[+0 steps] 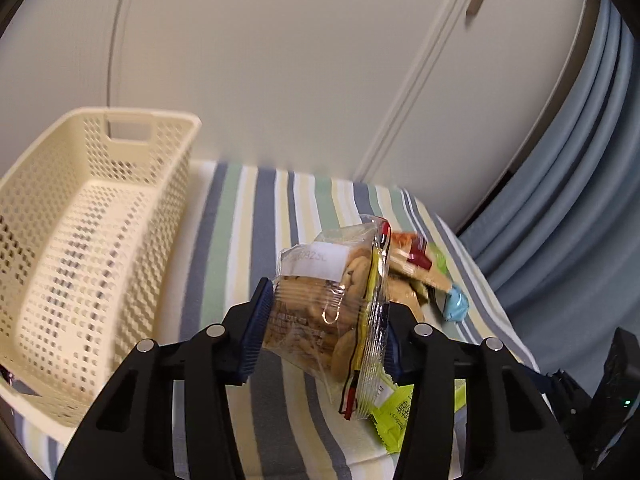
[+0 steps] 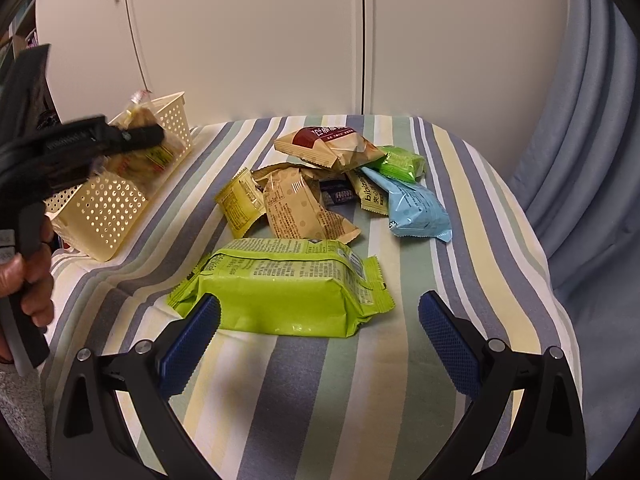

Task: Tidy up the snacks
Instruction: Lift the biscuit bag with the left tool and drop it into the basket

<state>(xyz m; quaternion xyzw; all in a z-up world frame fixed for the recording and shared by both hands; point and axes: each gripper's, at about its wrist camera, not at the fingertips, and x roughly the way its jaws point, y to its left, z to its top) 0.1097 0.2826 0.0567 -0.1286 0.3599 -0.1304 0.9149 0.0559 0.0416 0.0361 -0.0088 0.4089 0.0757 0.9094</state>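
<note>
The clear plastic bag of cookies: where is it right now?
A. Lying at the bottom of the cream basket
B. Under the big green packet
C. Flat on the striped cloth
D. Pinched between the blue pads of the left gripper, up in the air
D: the clear plastic bag of cookies sits between the blue pads of the left gripper, lifted above the striped cloth, beside the cream perforated basket.

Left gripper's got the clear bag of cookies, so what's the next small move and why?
Probably carry the cookie bag leftward over the cream basket and release it: the left gripper is shut on it above the striped cloth, and the basket's floor looks bare.
</note>
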